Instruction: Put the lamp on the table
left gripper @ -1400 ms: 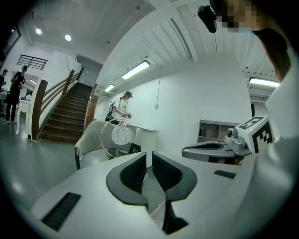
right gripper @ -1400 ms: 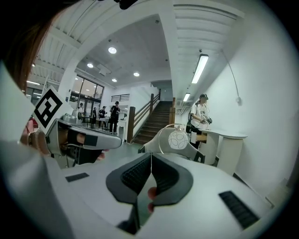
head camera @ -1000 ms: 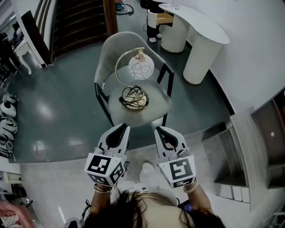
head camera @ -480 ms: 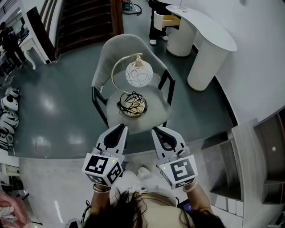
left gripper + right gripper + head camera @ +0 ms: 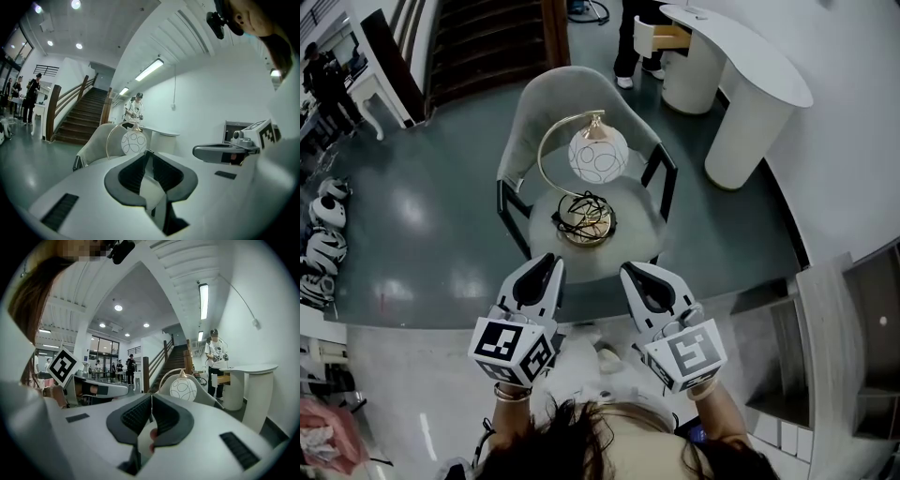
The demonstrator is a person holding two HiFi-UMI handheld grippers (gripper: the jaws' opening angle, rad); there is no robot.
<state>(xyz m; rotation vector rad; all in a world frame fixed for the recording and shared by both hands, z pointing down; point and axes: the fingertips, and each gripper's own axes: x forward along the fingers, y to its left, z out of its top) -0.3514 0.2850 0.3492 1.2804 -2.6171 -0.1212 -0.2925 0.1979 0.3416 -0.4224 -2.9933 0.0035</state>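
- Head view: the lamp (image 5: 598, 156) stands upright on the seat of a grey chair (image 5: 551, 101), its round base near the seat's middle.
- A gold arc stem carries a white globe shade over the seat. A black cord (image 5: 581, 201) lies coiled on the base.
- The left tongs (image 5: 542, 273) and right tongs (image 5: 639, 279) are held side by side at the chair's near edge. Both point toward the lamp and both are apart from it.
- A white curved tabletop (image 5: 750, 58) stands beyond and to the right of the chair, well apart from the lamp. A person (image 5: 630, 37) stands at its far end.
- Left gripper view: the left tongs (image 5: 149, 153) have their jaws brought together at the tips, with nothing between them.
- The lamp (image 5: 134, 143) shows just past the tips, on the chair (image 5: 95, 143). The right tongs (image 5: 220, 151) lie level at the right. A staircase (image 5: 79, 119) rises at the left.
- Right gripper view: the right tongs (image 5: 151, 398) have their jaws pressed together, only a thin seam between the pads. They hold nothing.
- The lamp (image 5: 183, 388) sits ahead and slightly right of the tips, not touched. The left tongs (image 5: 101, 389) show at the left.
- The tabletop (image 5: 251, 368) is at the right, with the person (image 5: 215, 357) beside it.
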